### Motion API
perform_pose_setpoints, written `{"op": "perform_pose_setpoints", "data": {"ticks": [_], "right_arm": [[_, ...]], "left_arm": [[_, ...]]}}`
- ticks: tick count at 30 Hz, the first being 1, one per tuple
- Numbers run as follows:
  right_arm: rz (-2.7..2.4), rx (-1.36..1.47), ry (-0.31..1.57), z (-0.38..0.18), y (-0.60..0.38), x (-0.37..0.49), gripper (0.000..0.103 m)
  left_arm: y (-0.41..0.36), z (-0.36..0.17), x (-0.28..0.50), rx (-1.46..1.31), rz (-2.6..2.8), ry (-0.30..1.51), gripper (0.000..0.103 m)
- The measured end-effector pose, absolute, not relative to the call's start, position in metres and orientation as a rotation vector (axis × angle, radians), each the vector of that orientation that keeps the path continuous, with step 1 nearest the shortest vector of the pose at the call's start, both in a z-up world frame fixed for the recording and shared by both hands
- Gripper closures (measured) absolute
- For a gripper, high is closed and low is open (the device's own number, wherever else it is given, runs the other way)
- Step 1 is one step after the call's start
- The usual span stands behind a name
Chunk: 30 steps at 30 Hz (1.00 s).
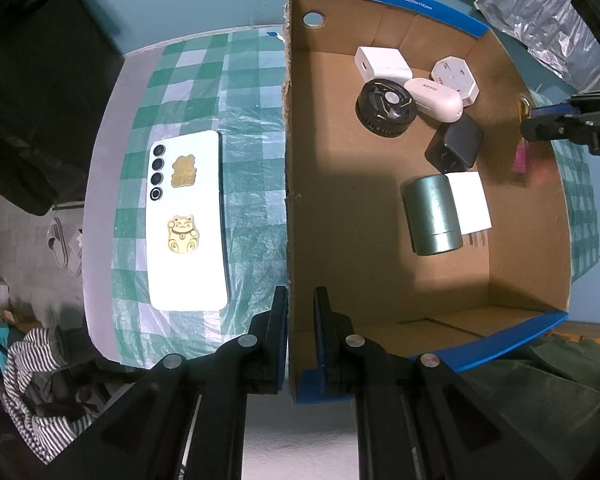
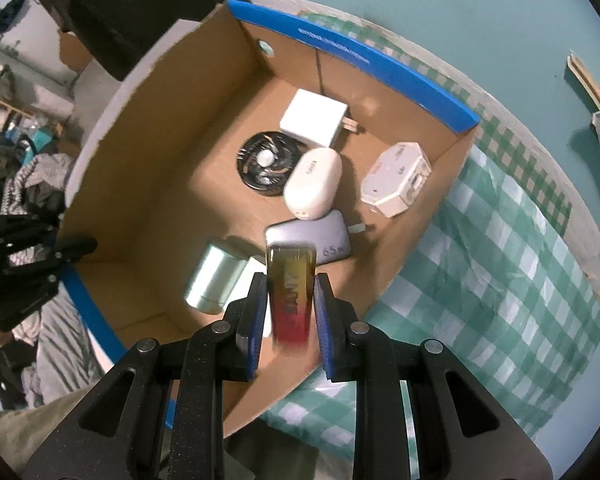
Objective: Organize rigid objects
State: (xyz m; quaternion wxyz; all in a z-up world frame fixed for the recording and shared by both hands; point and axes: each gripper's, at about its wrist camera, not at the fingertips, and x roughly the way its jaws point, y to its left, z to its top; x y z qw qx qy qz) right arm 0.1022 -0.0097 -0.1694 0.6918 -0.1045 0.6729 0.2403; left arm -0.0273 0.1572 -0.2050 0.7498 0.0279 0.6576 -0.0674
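Box (image 1: 384,240): we see open cardboard with blue rims on the checked cloth (image 1: 188,80); every sorted item lies on its floor
Cloth: green and white checks under clear plastic, spread beneath box and phone
Phone (image 1: 186,220): white, face down on the cloth just left of the box wall, two gold stickers on its back, outside the box
Left gripper (image 1: 301,300): we see its fingers pinching the box's left wall near the blue corner, pressed together on the cardboard
Right gripper (image 2: 291,284): pressed together on a lighter (image 2: 291,292), amber fading to red, held upright above the box floor; in the left view we see it over the right wall
Can (image 1: 432,214): green metal cylinder on its side, touching a white charger (image 1: 470,204)
Fan (image 1: 385,107): black round, against the white case (image 1: 434,98)
Black charger (image 1: 454,148): just below the case
White cube (image 1: 382,63): near the far wall, touching fan and case
Octagon (image 1: 456,76): white, right of the case, touching it
Edges: we make out striped fabric (image 1: 32,380) lower left and a silver bag (image 1: 540,16) upper right
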Motion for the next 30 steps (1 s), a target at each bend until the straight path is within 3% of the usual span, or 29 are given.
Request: {"op": "perform_pose_setpoints", "data": {"ticks": [6,10,15,25,30], "right_arm": [[0.528,-0.206,1.487,-0.163,-0.015,0.101,0.079],[0.519,-0.198,1.463,-0.154,-0.018,0.098,0.059],[0.497,-0.157,1.437,-0.143,-0.025,0.098,0.048],[0.386,-0.07,1.369,-0.112,-0.052,0.095,0.038],[0.329,-0.048,1.32,-0.089,-0.068,0.093,0.037]], "left_arm": [[0.157,-0.205,-0.027,0.062,-0.149,1.437,0.091],[0.158,-0.206,-0.025,0.064,-0.149,1.438,0.091],[0.158,-0.206,-0.023,0.068,-0.148,1.438,0.091],[0.161,-0.201,-0.017,0.073,-0.102,1.428,0.091],[0.164,-0.191,-0.012,0.063,-0.067,1.399,0.077]]}}
